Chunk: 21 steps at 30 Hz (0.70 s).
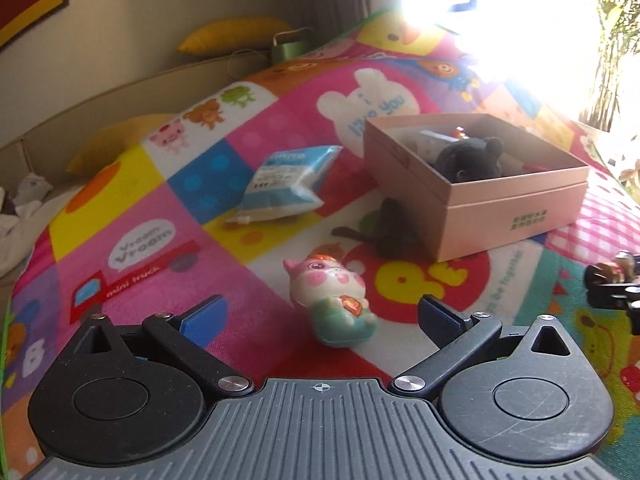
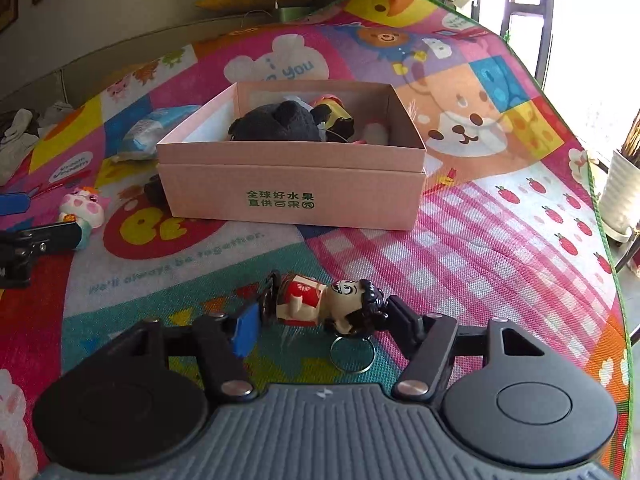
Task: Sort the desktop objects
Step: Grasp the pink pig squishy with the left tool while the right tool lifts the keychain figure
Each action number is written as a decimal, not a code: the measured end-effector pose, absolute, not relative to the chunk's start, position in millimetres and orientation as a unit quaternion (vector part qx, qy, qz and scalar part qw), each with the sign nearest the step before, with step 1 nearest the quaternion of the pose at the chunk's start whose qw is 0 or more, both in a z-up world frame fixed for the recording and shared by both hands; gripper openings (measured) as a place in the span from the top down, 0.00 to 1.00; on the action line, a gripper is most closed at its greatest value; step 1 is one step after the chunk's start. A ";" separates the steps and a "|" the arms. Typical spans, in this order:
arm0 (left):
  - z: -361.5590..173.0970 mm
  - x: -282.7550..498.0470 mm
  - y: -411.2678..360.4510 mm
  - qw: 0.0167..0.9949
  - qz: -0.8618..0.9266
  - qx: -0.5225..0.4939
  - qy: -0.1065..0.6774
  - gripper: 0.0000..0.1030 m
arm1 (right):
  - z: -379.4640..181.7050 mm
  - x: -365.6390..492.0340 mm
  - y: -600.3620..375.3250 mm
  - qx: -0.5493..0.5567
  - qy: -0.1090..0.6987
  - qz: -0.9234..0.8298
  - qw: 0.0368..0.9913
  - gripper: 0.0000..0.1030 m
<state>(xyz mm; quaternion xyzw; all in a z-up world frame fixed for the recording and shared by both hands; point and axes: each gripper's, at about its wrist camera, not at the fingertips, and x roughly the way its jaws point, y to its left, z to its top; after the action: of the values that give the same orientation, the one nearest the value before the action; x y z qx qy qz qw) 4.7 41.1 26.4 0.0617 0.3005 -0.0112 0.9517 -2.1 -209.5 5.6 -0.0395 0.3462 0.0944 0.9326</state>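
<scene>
A pink cardboard box (image 1: 500,212) (image 2: 288,192) sits on the colourful play mat and holds a black plush toy (image 1: 472,158) (image 2: 276,122) and other small items. My left gripper (image 1: 320,318) is open, its jaws wide on either side of a pink-and-green cat figurine (image 1: 334,300) (image 2: 84,208) lying on the mat. My right gripper (image 2: 320,320) is shut on a red-dressed doll keychain (image 2: 320,304), held sideways between the fingers with its ring hanging below. A blue-white packet (image 1: 284,184) (image 2: 148,134) lies left of the box. A dark small object (image 1: 384,228) lies by the box's near corner.
The play mat (image 2: 480,240) covers the surface; its green edge runs along the right. A white planter (image 2: 622,196) stands beyond that edge. Yellow cushions (image 1: 236,34) and a green bag (image 1: 290,48) lie at the back. Crumpled cloth (image 2: 20,140) sits at far left.
</scene>
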 end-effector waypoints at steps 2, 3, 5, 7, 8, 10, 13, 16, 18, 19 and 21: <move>22.0 14.8 43.5 0.948 0.000 0.063 0.311 0.00 | 6.2 -10.2 -211.4 -0.047 0.343 0.093 0.934 0.36; 20.2 18.5 44.6 0.947 0.005 0.063 0.314 0.00 | 6.2 -13.6 -211.9 -0.050 0.342 0.092 0.934 0.36; 18.3 23.5 46.1 0.946 0.009 0.060 0.317 0.01 | 7.6 -19.1 -213.7 -0.054 0.341 0.091 0.934 0.36; 17.8 25.8 44.3 0.946 0.004 0.061 0.319 0.18 | 9.2 -23.9 -215.2 -0.056 0.340 0.094 0.934 0.36; 17.4 26.9 43.0 0.944 0.000 0.063 0.323 0.28 | 9.9 -25.8 -215.4 -0.058 0.339 0.097 0.934 0.36; 15.1 30.3 40.3 0.940 -0.009 0.062 0.334 0.36 | 10.8 -29.3 -215.0 -0.064 0.339 0.101 0.933 0.36; 13.0 29.8 34.9 0.939 -0.012 0.069 0.336 0.45 | 10.9 -32.9 -214.0 -0.065 0.339 0.107 0.932 0.37; 16.4 23.7 29.8 0.939 -0.027 0.070 0.336 0.48 | 11.2 -36.0 -214.1 -0.062 0.339 0.109 0.932 0.37; 20.4 15.4 23.6 0.939 -0.043 0.074 0.333 0.48 | 12.4 -38.2 -214.5 -0.062 0.338 0.111 0.932 0.37; 22.8 10.3 19.8 0.939 -0.052 0.077 0.332 0.48 | 13.5 -39.7 -214.6 -0.064 0.337 0.111 0.933 0.37; 29.0 -0.4 10.6 0.938 -0.076 0.075 0.330 0.48 | 16.6 -44.0 -215.0 -0.067 0.333 0.114 0.933 0.37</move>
<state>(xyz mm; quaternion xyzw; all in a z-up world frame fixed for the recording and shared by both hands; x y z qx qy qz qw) -0.4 10.6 29.0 0.0752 0.3305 -0.0758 0.9377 -44.0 -215.0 16.6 -0.0673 0.3333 0.1144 0.9334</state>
